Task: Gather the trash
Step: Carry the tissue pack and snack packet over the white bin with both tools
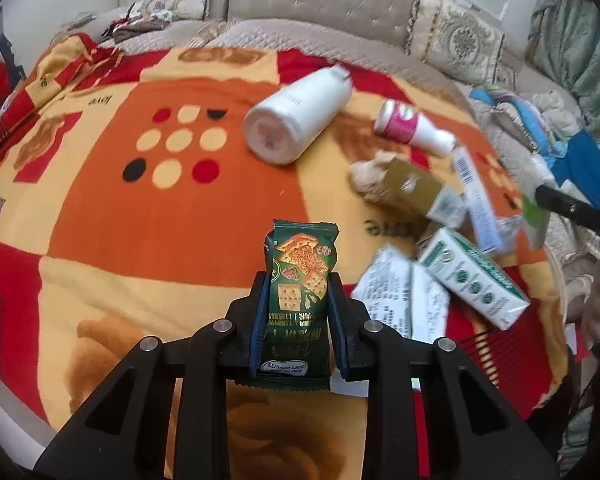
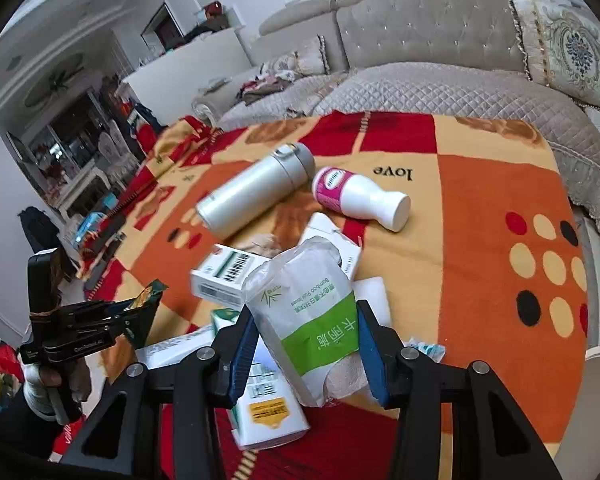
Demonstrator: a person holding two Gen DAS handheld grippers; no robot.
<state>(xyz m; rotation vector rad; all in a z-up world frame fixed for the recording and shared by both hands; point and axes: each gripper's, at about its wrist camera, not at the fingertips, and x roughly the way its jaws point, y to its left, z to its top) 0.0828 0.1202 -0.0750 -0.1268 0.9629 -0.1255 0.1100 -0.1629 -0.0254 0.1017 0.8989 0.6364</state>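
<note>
Our left gripper (image 1: 298, 316) is matte black plastic: angular linkage arms with triangular cut-outs, joined by round silver pins, and two fingers (image 1: 260, 320) lined with dark blue ribbed pads. Our right gripper (image 2: 306, 354) is built the same, its pads a brighter blue. Seen side-on at the left, the other tool carries small white lettering (too blurred to read) and an upright black block.
</note>
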